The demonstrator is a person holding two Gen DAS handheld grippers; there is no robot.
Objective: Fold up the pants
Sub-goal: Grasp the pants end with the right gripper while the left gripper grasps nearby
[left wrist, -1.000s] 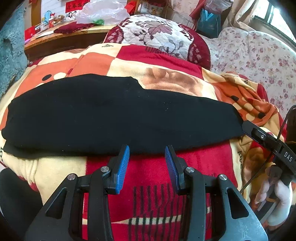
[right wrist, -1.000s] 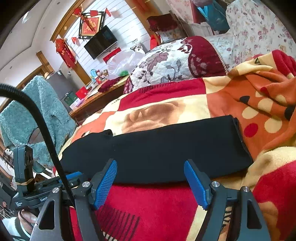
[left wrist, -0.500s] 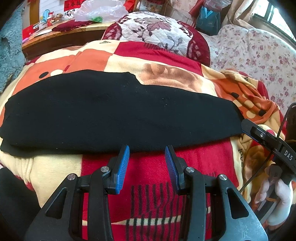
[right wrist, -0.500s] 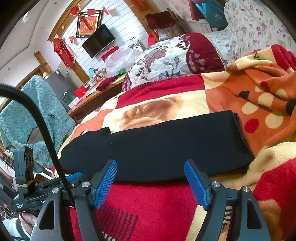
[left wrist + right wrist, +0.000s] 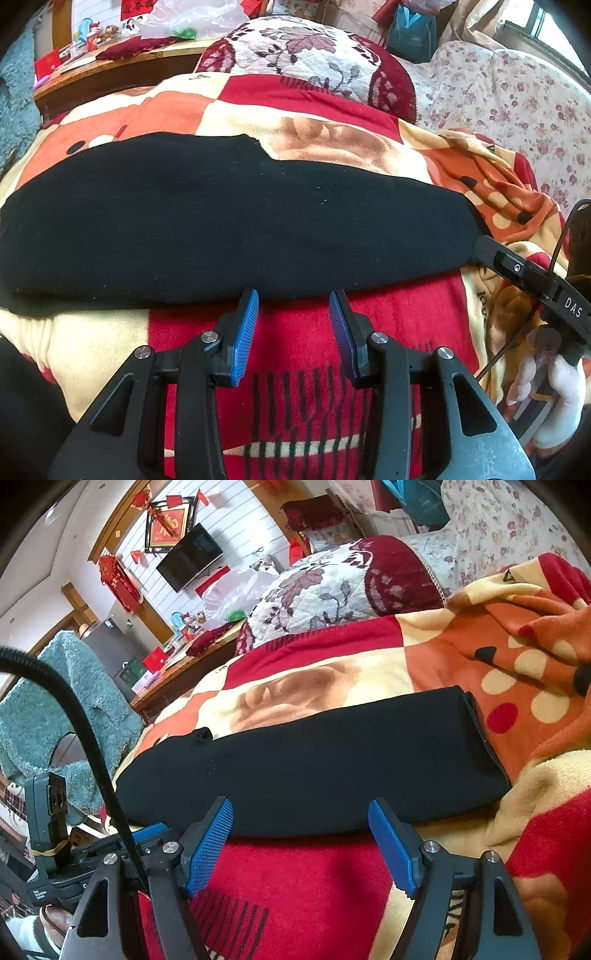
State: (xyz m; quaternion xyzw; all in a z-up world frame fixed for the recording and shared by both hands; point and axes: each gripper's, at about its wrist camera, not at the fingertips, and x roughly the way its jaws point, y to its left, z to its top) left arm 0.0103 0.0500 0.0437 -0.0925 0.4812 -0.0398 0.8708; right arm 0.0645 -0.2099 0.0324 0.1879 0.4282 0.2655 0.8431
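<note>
— Where were the black pants?
— Lying flat lengthwise across the blanket, near its front edge.
— And the tongs?
— Left gripper and right gripper both stood released, empty, just short of the pants' near edge.

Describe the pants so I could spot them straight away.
Find the bed's bright red, orange and cream patterned blanket. Stretched flat across its middle, just beyond both claws, lie the pants: one long plain black band, the only solid dark, unpatterned thing on that busy cover.
</note>
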